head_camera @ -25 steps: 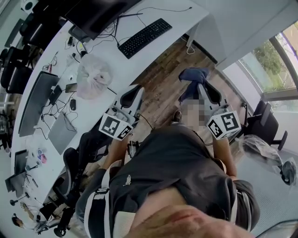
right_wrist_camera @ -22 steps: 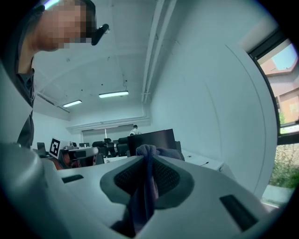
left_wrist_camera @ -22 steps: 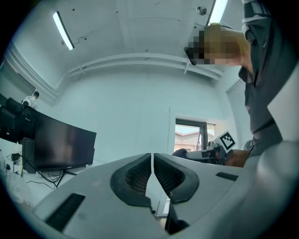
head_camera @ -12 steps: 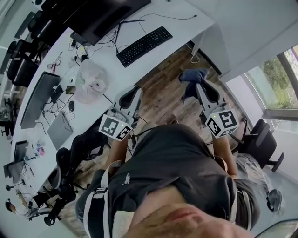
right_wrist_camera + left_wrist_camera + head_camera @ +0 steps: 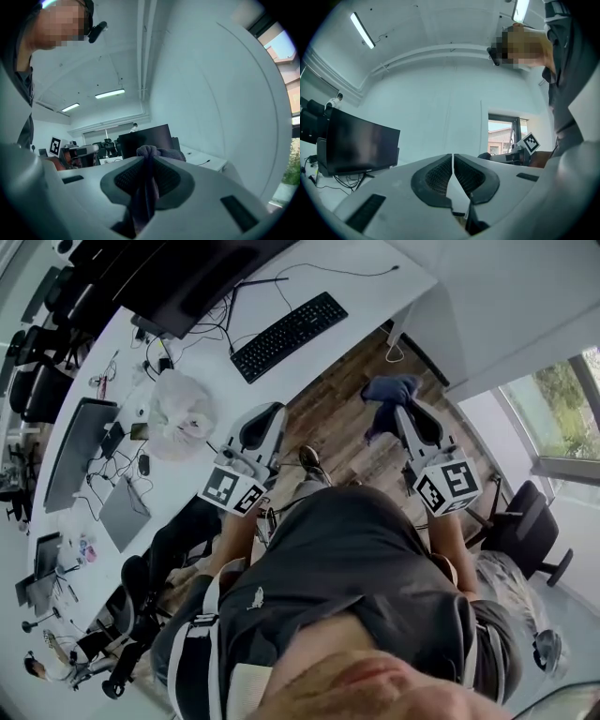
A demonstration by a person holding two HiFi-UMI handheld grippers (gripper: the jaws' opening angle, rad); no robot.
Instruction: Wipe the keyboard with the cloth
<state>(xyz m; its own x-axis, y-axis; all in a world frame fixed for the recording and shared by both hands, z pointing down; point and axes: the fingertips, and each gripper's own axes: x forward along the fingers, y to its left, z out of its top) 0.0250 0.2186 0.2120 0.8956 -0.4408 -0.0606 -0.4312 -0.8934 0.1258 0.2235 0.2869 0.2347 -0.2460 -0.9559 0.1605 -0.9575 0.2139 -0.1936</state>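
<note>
Keyboard [image 5: 289,337] is lying on the white desk [image 5: 356,282], well apart from both grippers, while the cloth [image 5: 389,395] is riding in the right one.
At the left, a grey laptop [image 5: 122,512] and a crumpled clear plastic bag [image 5: 183,409] are sitting on the desk, and the black keyboard is resting further along, in front of a dark monitor [image 5: 192,273]. The left gripper [image 5: 269,413] is hovering by the desk edge, its ribbed pads [image 5: 438,176] pressing together with nothing between them. The right gripper [image 5: 403,416] is hanging over the wooden floor [image 5: 328,418], its jaws pinching the dark blue cloth, which is bunching out past their tips. A black office chair [image 5: 525,521] is standing at the far right.
</note>
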